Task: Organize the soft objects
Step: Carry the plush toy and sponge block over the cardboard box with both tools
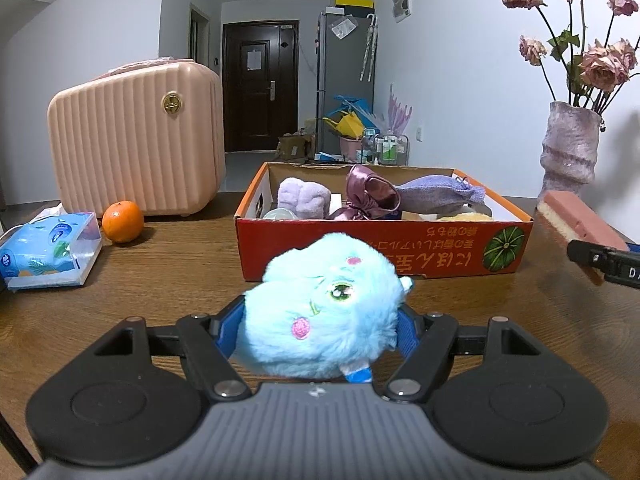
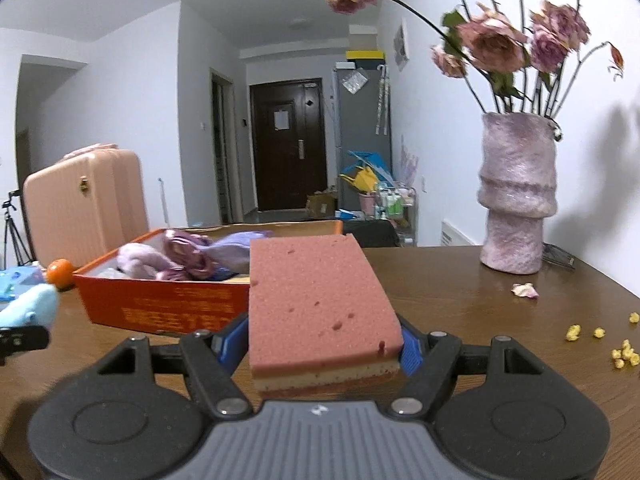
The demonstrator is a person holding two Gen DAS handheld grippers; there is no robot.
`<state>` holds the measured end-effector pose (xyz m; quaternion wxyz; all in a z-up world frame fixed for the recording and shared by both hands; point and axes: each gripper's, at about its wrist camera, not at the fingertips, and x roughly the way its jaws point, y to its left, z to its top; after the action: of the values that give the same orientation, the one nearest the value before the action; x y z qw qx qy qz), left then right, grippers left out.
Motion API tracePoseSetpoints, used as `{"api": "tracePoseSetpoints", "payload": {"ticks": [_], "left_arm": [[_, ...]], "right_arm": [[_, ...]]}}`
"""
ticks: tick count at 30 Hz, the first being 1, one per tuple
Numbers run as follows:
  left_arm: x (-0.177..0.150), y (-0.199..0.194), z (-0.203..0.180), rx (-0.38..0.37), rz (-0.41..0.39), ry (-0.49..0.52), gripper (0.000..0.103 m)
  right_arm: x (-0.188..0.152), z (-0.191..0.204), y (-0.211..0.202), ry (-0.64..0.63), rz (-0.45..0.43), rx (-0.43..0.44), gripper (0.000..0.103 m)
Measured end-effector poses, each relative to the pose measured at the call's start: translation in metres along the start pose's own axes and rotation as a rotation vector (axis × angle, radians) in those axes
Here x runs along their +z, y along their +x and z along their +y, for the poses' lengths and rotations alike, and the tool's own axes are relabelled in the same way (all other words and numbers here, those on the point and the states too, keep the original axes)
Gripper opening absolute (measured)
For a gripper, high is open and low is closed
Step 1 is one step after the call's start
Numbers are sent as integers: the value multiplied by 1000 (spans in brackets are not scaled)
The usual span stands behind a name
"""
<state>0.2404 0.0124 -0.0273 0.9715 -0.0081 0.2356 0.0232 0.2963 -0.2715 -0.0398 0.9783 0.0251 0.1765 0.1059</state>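
Pale-blue plush toy (image 1: 320, 304), embroidered green eye and pink cheek patches showing, pinched between the blue pads of the left tongs (image 1: 318, 334), held above the brown wooden tabletop (image 1: 160, 280) just in front of the orange cardboard box (image 1: 384, 248). Toy bulges past both pads; a small blue-and-white tag hangs beneath it.

Right tongs (image 2: 322, 338) clamp a pink sponge (image 2: 316, 296), flat side up, a yellow layer and a darker red layer visible on its near edge. Sponge sits off the tabletop, near the right end of the box. From the left wrist view the same sponge shows at the far right, tilted.

Box open at top, already holding a lilac fluffy roll (image 1: 304, 198), a mauve satin piece (image 1: 368, 192) and a purple knitted pouch (image 1: 436, 192); other contents partly hidden.

Left of the box: an orange (image 1: 122, 221), a tissue pack (image 1: 48, 248), a ribbed pink case (image 1: 136, 140) behind them. Right of the box: a mauve vase (image 2: 516, 196) of dried roses; fallen petal (image 2: 526, 291) and yellow crumbs (image 2: 624, 354) scattered near it
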Motion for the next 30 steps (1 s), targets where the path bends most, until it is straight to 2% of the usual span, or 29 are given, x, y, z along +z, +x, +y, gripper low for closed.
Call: {"api": "tracePoseSetpoints", "payload": {"ticks": [11, 21, 30], "left_arm": [[2, -4, 1, -8, -16, -6, 73], [10, -4, 2, -5, -40, -17, 73], [31, 14, 3, 6, -69, -61, 73]], "right_arm": [[-3, 35, -9, -17, -13, 52, 72], [0, 45, -4, -3, -44, 43, 72], [11, 51, 18, 23, -71, 27, 72]]}}
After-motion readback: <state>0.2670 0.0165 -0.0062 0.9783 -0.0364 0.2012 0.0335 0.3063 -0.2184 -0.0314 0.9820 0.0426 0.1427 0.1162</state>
